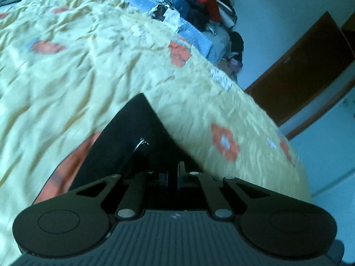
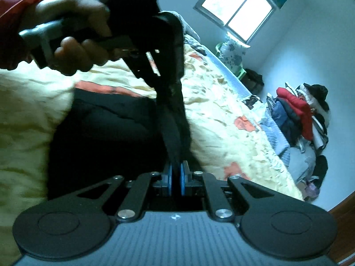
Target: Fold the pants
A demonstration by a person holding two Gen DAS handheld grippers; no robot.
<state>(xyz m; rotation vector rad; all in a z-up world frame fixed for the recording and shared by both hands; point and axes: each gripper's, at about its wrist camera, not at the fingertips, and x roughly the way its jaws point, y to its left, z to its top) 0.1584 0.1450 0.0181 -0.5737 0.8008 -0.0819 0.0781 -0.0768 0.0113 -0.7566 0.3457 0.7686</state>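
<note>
The black pants (image 2: 106,137) lie on a bed with a yellow flowered bedspread (image 2: 221,115). My right gripper (image 2: 176,177) is shut on a taut edge of the pants, pinched between its blue pads (image 2: 170,178). That edge runs up to the left gripper (image 2: 155,51), held by a hand, which also grips the cloth. In the left wrist view my left gripper (image 1: 168,175) is shut on a fold of the black pants (image 1: 133,137), lifted above the bedspread (image 1: 88,66).
A pile of clothes (image 2: 297,115) sits on the floor beyond the bed's far side, also in the left wrist view (image 1: 199,6). A window (image 2: 237,11) is in the far wall. A brown door (image 1: 306,66) stands to the right.
</note>
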